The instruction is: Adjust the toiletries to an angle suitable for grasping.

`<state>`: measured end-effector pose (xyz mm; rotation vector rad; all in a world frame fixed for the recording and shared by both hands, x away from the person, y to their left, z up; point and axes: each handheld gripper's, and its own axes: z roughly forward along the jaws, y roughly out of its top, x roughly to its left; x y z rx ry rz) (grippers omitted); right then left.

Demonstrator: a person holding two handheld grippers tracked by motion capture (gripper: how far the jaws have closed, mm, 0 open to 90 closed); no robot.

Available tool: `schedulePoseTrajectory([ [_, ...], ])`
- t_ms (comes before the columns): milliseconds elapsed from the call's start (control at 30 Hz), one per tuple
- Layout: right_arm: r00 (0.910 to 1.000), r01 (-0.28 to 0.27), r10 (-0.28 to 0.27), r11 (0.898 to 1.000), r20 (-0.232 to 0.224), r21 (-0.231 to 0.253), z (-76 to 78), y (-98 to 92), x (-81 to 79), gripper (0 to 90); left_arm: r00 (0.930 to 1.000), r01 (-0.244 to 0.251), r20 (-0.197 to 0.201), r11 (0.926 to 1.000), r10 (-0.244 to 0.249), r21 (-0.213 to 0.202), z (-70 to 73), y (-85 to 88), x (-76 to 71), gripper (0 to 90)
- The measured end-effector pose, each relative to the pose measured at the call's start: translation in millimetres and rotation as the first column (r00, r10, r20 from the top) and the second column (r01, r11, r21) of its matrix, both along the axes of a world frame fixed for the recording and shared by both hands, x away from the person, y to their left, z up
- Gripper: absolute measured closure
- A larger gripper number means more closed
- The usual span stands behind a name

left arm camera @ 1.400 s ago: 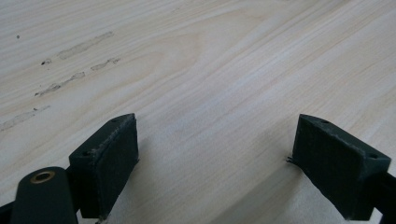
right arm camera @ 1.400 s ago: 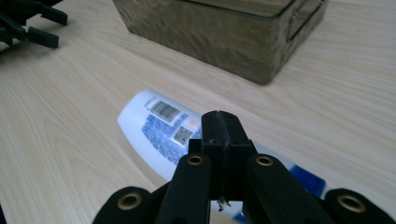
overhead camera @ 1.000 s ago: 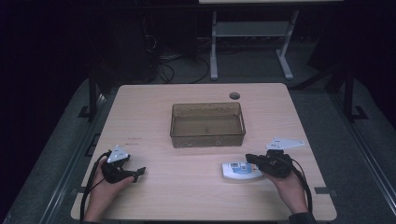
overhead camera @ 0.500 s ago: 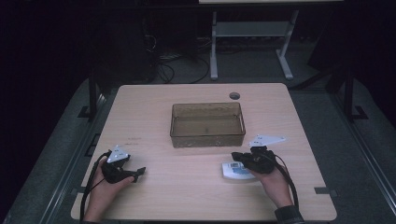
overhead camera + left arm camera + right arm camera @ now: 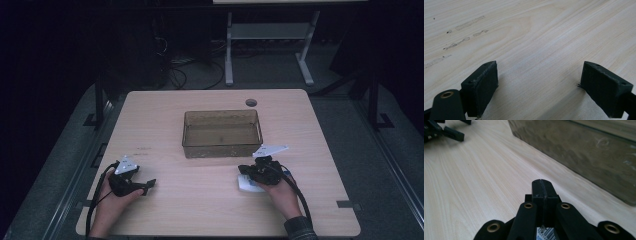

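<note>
1. Landmark: a brown translucent bin [image 5: 222, 133] stands at the middle of the counter [image 5: 165, 110].
2. The right gripper [image 5: 246, 170] sits just in front of the bin's near right corner. Its jaws are pressed fully together with nothing between them.
3. A small white packet [image 5: 248, 184] lies flat on the counter in front of the bin, directly under the right gripper and partly covered by it; a barcode label on it shows in the right gripper view.
4. The left gripper [image 5: 150, 184] rests on the counter, well to the front left of the bin. Its jaws stand wide apart over bare wood.
</note>
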<state>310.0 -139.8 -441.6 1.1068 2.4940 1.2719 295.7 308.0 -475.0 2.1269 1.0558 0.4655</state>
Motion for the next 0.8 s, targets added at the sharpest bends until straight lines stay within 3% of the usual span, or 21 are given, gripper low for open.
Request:
schedulePoseTrajectory([
  [433, 0.9995, -0.018, 0.017, 0.999, -0.026, -0.027, -5.3, 4.5, -1.3, 90.0, 1.0, 0.0, 0.0, 1.0, 0.0, 0.0, 0.0, 0.0, 0.0, 13.1],
  [800, 0.9982, -0.048, 0.047, 0.998, -0.036, -0.031, -4.6, 5.4, -14.0, 90.0, 1.0, 0.002, 0.0, 1.0, -0.002, 0.001, 0.0, 0.1, -0.3, 13.1],
])
